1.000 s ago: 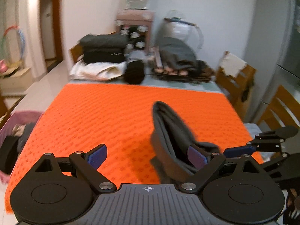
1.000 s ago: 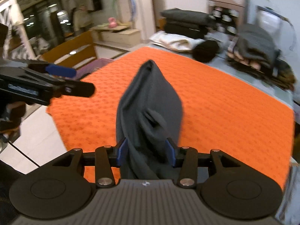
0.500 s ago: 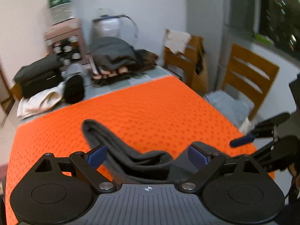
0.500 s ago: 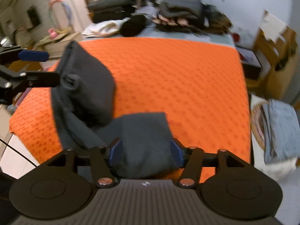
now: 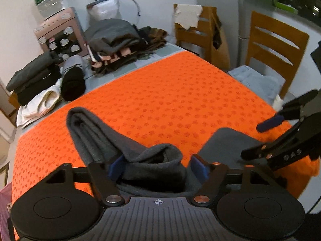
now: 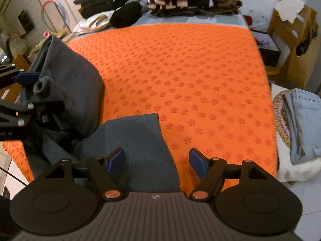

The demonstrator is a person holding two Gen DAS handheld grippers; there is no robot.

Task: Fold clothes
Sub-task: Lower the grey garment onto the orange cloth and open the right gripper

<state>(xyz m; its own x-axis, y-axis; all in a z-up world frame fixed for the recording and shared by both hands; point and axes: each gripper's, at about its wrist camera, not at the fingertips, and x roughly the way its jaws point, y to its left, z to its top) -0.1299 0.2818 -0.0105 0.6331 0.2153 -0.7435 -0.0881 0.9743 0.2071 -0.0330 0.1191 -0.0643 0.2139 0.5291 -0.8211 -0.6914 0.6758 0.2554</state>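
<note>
Left wrist view: the left gripper (image 5: pixel 155 167) brackets a bunched fold of the soft, limp dark grey knit garment (image 5: pixel 94 134), though real clamping cannot be told. The garment trails toward 11 o'clock on the orange patterned table cover (image 5: pixel 170 92). The right gripper (image 6: pixel 155 159) stands spread over its flat part (image 6: pixel 138 138); I judge thick folded edges the best hold.

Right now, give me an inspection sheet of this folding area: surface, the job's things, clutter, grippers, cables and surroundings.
Surface: orange mat covers most of the table; grey tabletop shows at the far end.
Job's things: dark grey garment, one end flat on the mat's near edge, the other end bunched and raised.
Clutter: stacks of folded clothes and a black roll at the far end.
Grippers: left gripper has the bunched cloth between its pads; right gripper open over the flat end.
Cables: thin black line at the left edge of the right view.
Surroundings: wooden chairs, jeans on a seat, water dispenser.
</note>
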